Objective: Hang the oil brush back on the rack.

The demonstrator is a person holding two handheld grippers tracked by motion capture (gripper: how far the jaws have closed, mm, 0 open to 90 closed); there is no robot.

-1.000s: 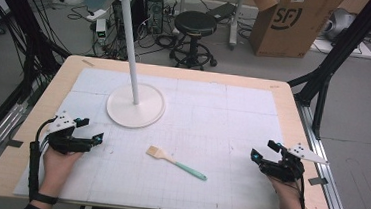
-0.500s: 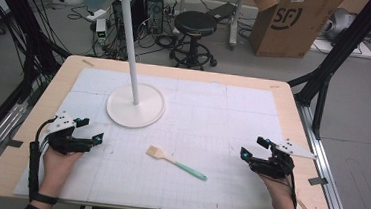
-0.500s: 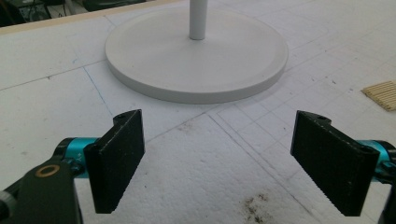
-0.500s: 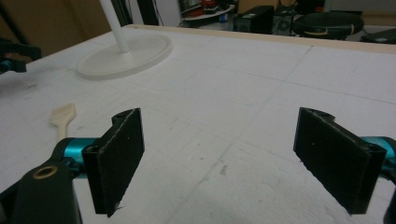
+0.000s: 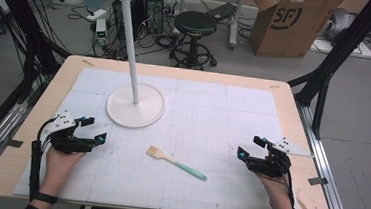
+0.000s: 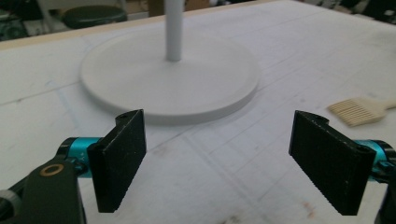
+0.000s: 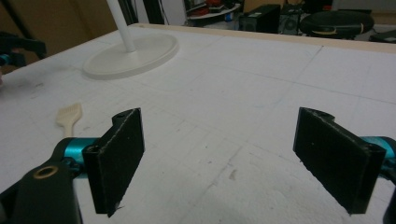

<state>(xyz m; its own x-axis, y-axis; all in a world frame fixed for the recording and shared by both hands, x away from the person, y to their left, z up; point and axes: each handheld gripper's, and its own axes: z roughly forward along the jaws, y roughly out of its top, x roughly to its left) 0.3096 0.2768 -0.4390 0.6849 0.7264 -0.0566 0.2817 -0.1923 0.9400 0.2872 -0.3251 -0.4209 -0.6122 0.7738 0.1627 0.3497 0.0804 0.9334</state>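
Left tool (image 5: 90, 133) and right tool (image 5: 251, 147) rest low, jaws apparently wide apart.

A lab or workshop is suggested: a tabletop (image 5: 294, 100) framed by black struts (image 5: 326, 70), cables (image 5: 42, 53) strewn over the floor, computer towers (image 5: 153, 9), a cardboard box (image 5: 290, 22).

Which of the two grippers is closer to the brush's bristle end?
The left gripper: the brush lies with its pale bristles toward that side, while its green handle points toward the right gripper.
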